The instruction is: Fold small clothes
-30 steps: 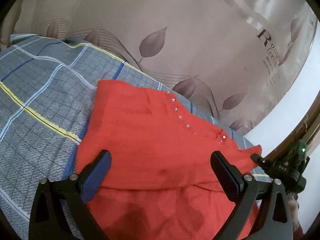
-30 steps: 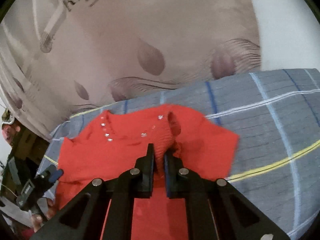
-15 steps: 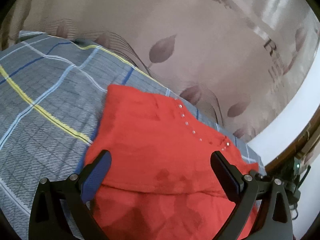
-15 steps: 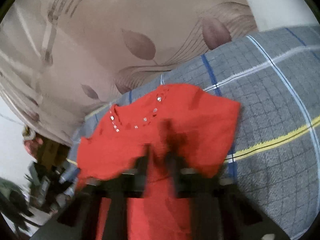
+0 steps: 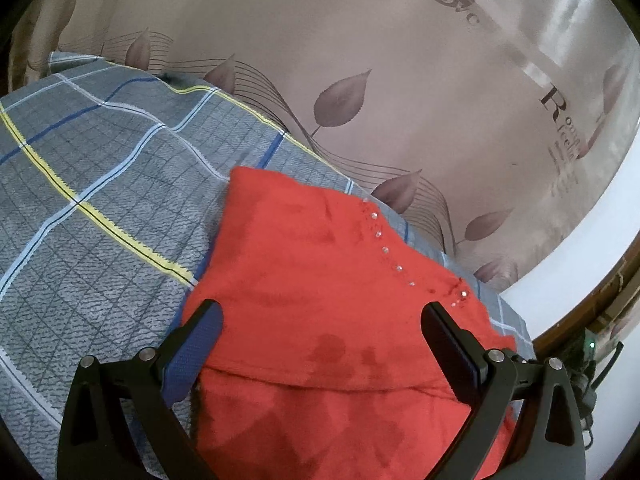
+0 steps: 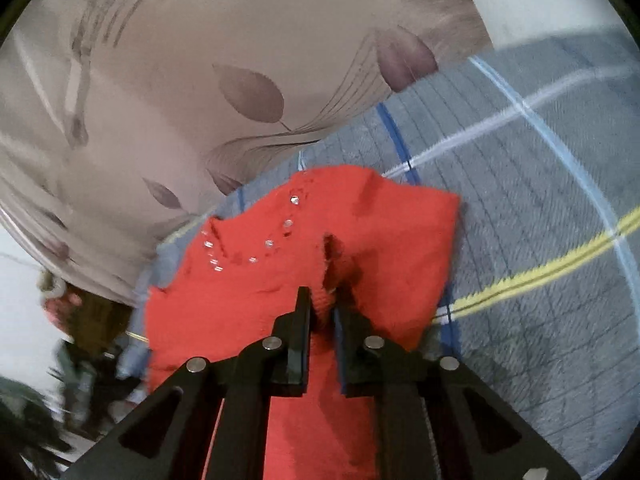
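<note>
Since a second ago, right hand-held gripper (image 6: 323, 312) carries its pinched fold of the red top (image 5: 320, 280) toward the far neckline; fold underway. Left hand-held gripper (image 5: 320, 336) hovers wide open, empty. Top lies on the plaid bed cover (image 5: 100, 184).

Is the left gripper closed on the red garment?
No. The left gripper is wide open, its fingers spread apart over the red garment, pinching no cloth.
</note>
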